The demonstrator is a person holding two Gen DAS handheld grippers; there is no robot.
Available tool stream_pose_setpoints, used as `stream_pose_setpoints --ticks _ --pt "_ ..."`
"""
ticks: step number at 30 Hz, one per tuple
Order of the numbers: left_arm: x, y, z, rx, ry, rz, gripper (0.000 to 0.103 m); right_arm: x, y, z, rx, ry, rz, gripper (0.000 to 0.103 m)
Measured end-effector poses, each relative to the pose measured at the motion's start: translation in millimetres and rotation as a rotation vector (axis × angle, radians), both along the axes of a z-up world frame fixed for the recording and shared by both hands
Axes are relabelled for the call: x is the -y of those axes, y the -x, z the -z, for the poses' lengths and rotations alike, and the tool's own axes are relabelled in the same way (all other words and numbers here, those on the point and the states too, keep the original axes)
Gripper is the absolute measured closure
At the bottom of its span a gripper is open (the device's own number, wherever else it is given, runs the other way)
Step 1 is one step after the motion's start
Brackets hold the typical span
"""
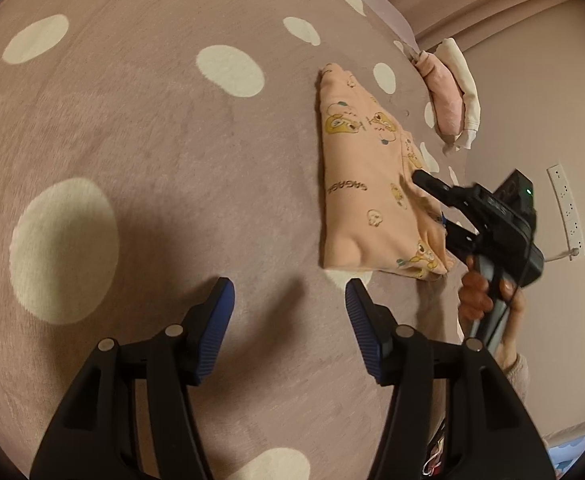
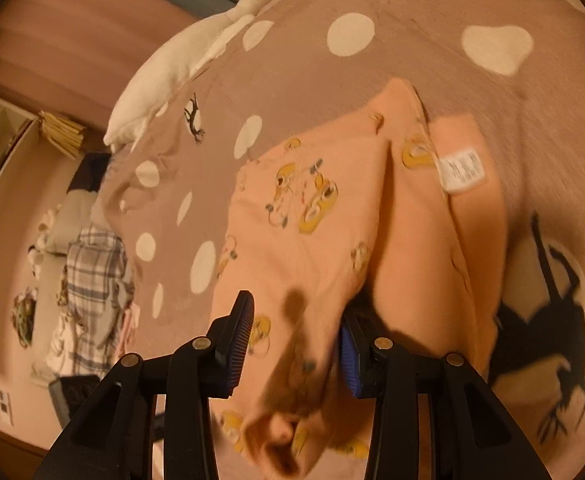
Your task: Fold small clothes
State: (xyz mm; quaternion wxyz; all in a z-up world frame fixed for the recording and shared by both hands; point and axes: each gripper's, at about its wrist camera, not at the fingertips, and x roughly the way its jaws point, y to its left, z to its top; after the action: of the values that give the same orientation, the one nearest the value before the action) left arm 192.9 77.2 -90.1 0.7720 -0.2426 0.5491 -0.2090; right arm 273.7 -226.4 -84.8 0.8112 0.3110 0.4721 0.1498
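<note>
**Peach garment folded on the spotted blanket**

Nearest to us, the left gripper (image 1: 288, 312) hung over bare blanket (image 1: 140, 152) with its ribbed blue pads (image 1: 216, 332) spread apart and nothing between them. The right gripper (image 2: 296, 344) reached onto the near edge of the garment (image 2: 324, 240); its jaws stood partly apart, and loose cloth lay in the gap. One pad was half covered by a fold, so we could not tell whether the pads pressed the cloth. From the left wrist view, one black finger of the right gripper (image 1: 438, 204) lay on top of the garment (image 1: 364, 184), with a hand (image 1: 484, 292) around its handle.

The garment was soft peach knit, printed with small yellow cartoon figures and some lettering. It lay folded into a rough oblong near the right edge of the bed, with a white care label (image 2: 462, 170) showing on an upturned flap.

The blanket under it was fuzzy, dusty mauve, with large cream dots. Further off, at the bed's edge, rested a pale pink and cream bundle of cloth (image 1: 452, 96). Beyond that lay a white plush goose (image 2: 196, 52).
</note>
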Motion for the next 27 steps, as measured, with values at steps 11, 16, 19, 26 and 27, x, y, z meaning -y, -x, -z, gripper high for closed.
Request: stream_pose_setpoints --ticks 11,16,19,26,27 --pt "1 0 -2 -0.007 -0.005 0.011 0.046 -3 -11 -21 0.082 0.167 0.023 0.093" --pt "11 -2 -3 -0.004 -0.007 0.034 0.046 9 1 -56 0.178 0.223 0.034 0.094" --pt "22 -8 -6 0.003 -0.009 0.056 0.046 24 5 -53 0.173 0.269 0.061 0.093" --pt "59 -24 -29 0.083 -0.006 0.117 0.046 51 4 -7 0.028 0.226 0.074 0.090" --pt "64 -26 -31 0.095 -0.006 0.123 0.046 55 5 -10 0.031 0.213 0.093 0.090"
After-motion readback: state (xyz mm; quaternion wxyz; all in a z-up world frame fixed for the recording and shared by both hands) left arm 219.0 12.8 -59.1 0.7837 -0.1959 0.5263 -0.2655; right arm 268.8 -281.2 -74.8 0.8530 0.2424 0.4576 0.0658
